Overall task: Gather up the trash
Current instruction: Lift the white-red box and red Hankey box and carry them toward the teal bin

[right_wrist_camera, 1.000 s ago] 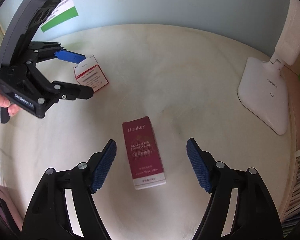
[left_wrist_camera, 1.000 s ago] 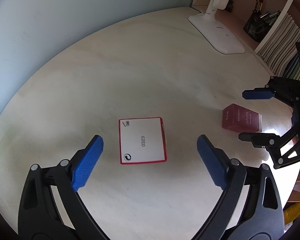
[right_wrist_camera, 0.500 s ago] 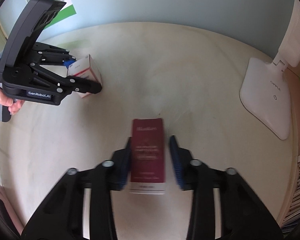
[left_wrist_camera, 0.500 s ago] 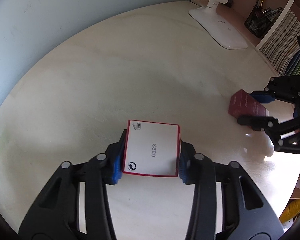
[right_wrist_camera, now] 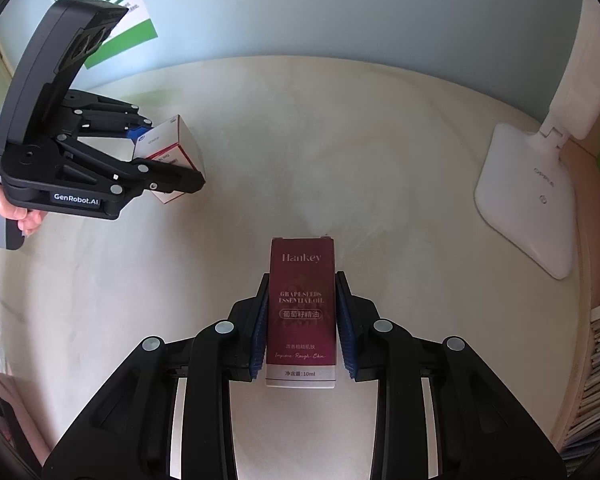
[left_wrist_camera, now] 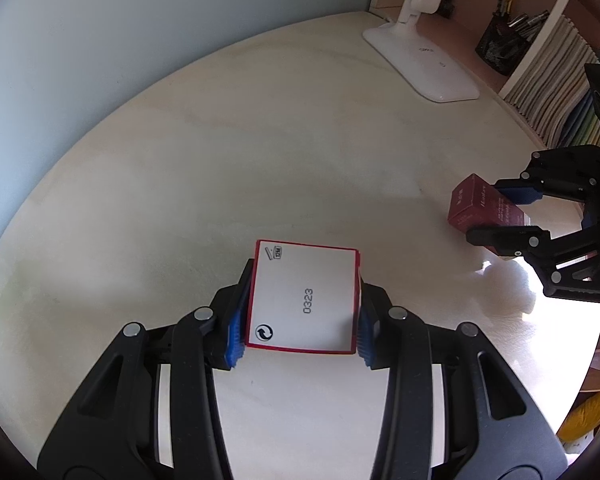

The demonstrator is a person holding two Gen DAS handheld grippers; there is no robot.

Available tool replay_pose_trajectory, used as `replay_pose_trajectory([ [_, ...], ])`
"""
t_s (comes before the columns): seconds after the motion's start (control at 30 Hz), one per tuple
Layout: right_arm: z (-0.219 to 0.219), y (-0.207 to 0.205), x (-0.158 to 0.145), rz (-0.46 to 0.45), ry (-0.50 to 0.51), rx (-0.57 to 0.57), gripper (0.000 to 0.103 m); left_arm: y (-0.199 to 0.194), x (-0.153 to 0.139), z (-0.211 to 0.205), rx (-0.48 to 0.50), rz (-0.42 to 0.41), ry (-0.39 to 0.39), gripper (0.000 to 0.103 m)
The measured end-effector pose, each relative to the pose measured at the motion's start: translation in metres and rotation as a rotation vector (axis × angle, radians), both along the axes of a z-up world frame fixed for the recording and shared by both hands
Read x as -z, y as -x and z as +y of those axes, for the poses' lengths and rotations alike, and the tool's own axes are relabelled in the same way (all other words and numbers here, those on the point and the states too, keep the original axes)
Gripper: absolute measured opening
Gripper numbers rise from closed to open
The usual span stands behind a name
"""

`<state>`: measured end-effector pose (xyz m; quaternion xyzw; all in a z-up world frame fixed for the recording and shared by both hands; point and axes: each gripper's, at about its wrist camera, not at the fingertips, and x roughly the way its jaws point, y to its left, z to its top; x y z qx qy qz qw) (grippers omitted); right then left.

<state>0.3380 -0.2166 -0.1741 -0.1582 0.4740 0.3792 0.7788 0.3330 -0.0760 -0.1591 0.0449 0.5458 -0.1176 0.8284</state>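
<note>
My left gripper (left_wrist_camera: 300, 316) is shut on a white box with a red border (left_wrist_camera: 303, 298), printed "0323", its blue pads pressing both sides. My right gripper (right_wrist_camera: 301, 328) is shut on a maroon essential oil box (right_wrist_camera: 301, 308), held lengthwise between the pads. In the left wrist view the maroon box (left_wrist_camera: 478, 204) shows at the right in the right gripper (left_wrist_camera: 504, 216). From the right wrist camera the white box (right_wrist_camera: 172, 146) appears at the left in the left gripper (right_wrist_camera: 168, 156), with a person's hand (right_wrist_camera: 4, 212) on the handle. Both boxes are over the pale round table (left_wrist_camera: 260, 140).
A white desk lamp base (right_wrist_camera: 528, 200) stands on the table at the right, also the lamp base (left_wrist_camera: 424, 68) at the back in the left view. A shelf with striped folders (left_wrist_camera: 552, 80) and a black pen holder (left_wrist_camera: 500, 46) lies beyond the table edge.
Both grippers went from wide open to closed on their boxes. The white box and the maroon box now sit between the pads instead of lying free on the table.
</note>
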Motion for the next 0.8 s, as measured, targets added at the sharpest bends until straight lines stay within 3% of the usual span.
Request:
replay_pose_trajectory([
  [0.37,-0.007,0.048,-0.031,-0.054,-0.013,0.084,0.031,0.05,-0.029,-0.005,0.083,-0.066,0.001,0.04],
  [0.8,-0.027,0.209,-0.056,-0.09,-0.03,0.399,0.031,0.17,-0.047,-0.041,0.413,-0.088,-0.008,0.04],
])
